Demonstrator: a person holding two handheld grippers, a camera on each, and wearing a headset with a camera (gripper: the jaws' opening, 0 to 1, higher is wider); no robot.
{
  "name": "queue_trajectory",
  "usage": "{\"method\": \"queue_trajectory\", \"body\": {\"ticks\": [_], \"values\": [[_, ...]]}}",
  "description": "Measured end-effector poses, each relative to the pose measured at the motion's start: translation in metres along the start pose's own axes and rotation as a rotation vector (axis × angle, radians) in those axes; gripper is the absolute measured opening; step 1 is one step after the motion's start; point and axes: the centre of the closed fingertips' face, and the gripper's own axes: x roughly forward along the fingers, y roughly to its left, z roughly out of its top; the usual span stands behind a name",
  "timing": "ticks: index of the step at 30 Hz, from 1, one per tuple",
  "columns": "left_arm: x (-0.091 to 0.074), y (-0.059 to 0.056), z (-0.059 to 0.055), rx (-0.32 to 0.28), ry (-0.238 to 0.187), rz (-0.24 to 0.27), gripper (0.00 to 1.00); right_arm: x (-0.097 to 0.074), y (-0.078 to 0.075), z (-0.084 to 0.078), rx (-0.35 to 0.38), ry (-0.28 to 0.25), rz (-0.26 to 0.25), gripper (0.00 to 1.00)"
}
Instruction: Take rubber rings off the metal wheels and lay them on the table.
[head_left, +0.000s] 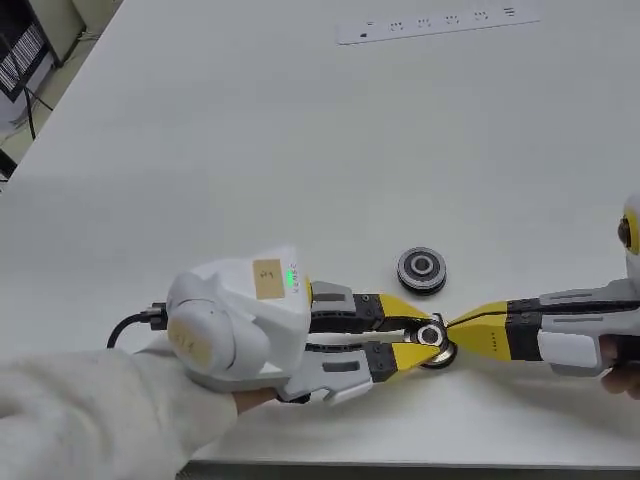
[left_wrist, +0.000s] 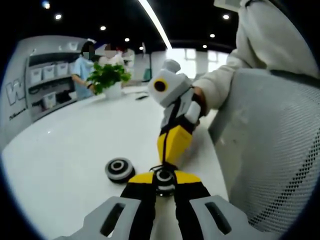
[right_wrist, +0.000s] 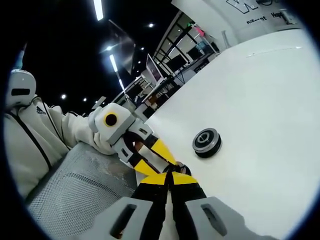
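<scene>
Nearest the viewer, a white fleece sleeve (head_left: 90, 410) leads to the left gripper (head_left: 418, 334). It lies low along the front edge of the white table (head_left: 300, 150). Its yellow-tipped jaws are clamped from both sides on a small metal wheel (left_wrist: 164, 176), held just above the tabletop.

The right gripper (head_left: 462, 330) comes in from the opposite side. Its jaws are pressed nearly together and their tips touch the rim of that held wheel. Whether any rubber is caught between them cannot be told.

Just beyond the two grippers, a second wheel (head_left: 421, 270) lies flat on the table. Its dark rubber ring (head_left: 421, 289) is on it.

Judging by this, the step in hand is peeling the ring off the held wheel. To do it well:
- The left clamp should sit firmly on the metal, not the rubber.
- The right tips should pinch only the rubber lip.
- The right gripper should roll the lip outward and work around the rim, not pull straight.
- The work should stay low, so a slip does not send the wheel off the near edge.

At the far edge lies a white power strip (head_left: 440, 22), its markings too small to read. A yellow sticker (head_left: 267, 279) on the left gripper's housing is unreadable, beside a green light (head_left: 291, 278). In the left gripper view, a large letter "W" (left_wrist: 14, 91) shows on a distant wall, with the rest cut off.
</scene>
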Motion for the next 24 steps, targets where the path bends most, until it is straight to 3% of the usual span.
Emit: {"method": "queue_trajectory", "body": {"ticks": [24], "values": [[0.0015, -0.0018, 0.0018, 0.000, 0.004, 0.002, 0.14, 0.0014, 0.0028, 0.0006, -0.036, 0.008, 0.002, 0.00]]}}
